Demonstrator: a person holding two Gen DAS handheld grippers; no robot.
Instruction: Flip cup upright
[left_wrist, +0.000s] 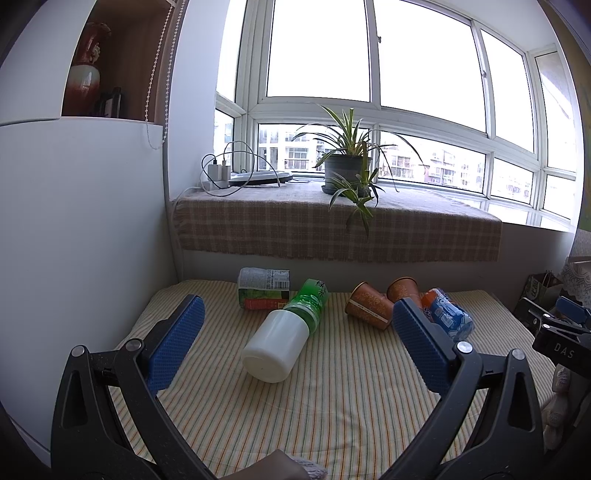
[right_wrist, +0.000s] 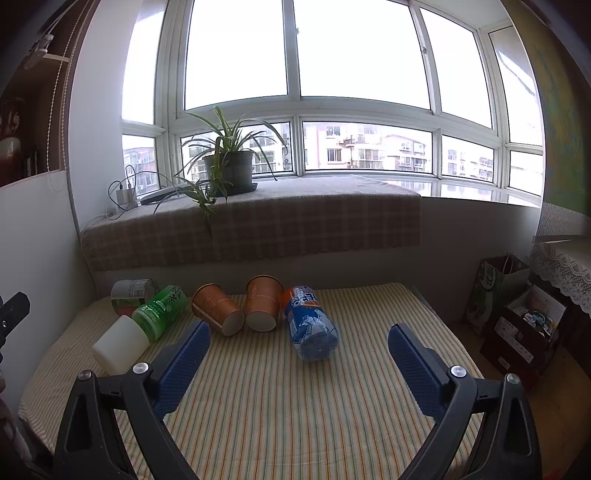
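Two orange paper cups lie on their sides on the striped table: the left cup (right_wrist: 217, 309) (left_wrist: 369, 304) and the right cup (right_wrist: 263, 303) (left_wrist: 403, 288), bases toward the right wrist camera. My left gripper (left_wrist: 297, 339) is open and empty, hovering above a white bottle with a green label (left_wrist: 284, 334). My right gripper (right_wrist: 297, 349) is open and empty, just short of the cups and a blue and orange bottle (right_wrist: 310, 326). The right gripper's tip also shows at the right edge of the left wrist view (left_wrist: 565, 321).
A green and white can (left_wrist: 263, 288) lies at the table's back left. A wall and cloth-covered sill with a potted plant (left_wrist: 347, 166) stand behind the table (right_wrist: 295, 406). A cabinet is on the left; bags and boxes (right_wrist: 517, 325) are on the floor right.
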